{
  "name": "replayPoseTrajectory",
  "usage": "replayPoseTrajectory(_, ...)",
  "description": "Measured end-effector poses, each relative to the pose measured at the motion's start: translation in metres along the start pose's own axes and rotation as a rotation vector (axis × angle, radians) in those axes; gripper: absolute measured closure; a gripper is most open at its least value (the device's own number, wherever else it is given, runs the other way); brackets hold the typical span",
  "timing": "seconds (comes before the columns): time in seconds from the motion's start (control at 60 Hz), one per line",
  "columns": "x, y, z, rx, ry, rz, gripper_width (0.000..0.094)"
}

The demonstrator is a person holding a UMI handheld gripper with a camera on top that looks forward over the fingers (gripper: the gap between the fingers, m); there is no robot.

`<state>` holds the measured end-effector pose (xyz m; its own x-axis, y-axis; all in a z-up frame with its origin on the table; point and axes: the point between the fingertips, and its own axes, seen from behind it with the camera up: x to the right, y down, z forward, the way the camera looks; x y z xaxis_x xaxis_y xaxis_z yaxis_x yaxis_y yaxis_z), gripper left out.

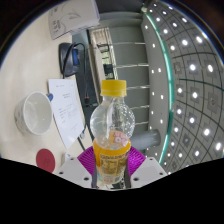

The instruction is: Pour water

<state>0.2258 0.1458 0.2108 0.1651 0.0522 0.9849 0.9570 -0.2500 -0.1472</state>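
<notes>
A clear plastic bottle [112, 125] with a yellow cap and a yellow label stands upright between my fingers. My gripper [111, 165] is shut on the bottle, and both purple pads [87, 158] press on its labelled lower part. The bottle is held above the table. A white cup [34, 112] lies off to the left, beyond the fingers, with its opening facing me. The bottle's base is hidden behind the gripper body.
A sheet of paper [68, 110] lies on the table between the cup and the bottle. A red round thing [46, 158] sits near the left finger. A wire rack [120, 60] stands behind, and a curved wall with lights [190, 80] is on the right.
</notes>
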Motion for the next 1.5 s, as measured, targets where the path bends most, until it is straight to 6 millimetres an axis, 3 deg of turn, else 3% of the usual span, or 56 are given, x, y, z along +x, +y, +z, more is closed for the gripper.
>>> replayPoseTrajectory(0.15,-0.001,-0.001,-0.008,0.031,-0.137,0.494,0.0551)
replayPoseTrajectory(0.233,-0.019,-0.007,-0.004,0.047,-0.246,0.752,0.0551)
replayPoseTrajectory(0.333,-0.056,-0.012,0.000,0.069,-0.402,0.998,0.0550)
replayPoseTrajectory(0.4,-0.077,-0.004,0.007,0.073,-0.463,1.113,0.0545)
replayPoseTrajectory(0.483,-0.108,0.008,0.015,0.055,-0.513,1.196,0.0546)
replayPoseTrajectory(0.683,-0.159,0.027,0.017,0.019,-0.586,1.288,0.0541)
replayPoseTrajectory(0.9,-0.155,0.030,0.016,0.058,-0.551,1.292,0.0434)
replayPoseTrajectory(0.967,-0.159,0.033,0.015,0.021,-0.562,1.272,0.0331)
replayPoseTrajectory(1.05,-0.158,0.040,0.008,-0.036,-0.560,1.278,0.0060)
replayPoseTrajectory(1.1,-0.153,0.045,0.000,-0.068,-0.554,1.279,0.0104)
replayPoseTrajectory(1.167,-0.143,0.050,-0.014,-0.103,-0.540,1.265,0.0071)
replayPoseTrajectory(1.3,-0.108,0.056,-0.071,-0.199,-0.504,1.224,0.0077)
replayPoseTrajectory(1.5,-0.057,0.021,-0.205,-0.309,-0.503,1.239,0.0075)
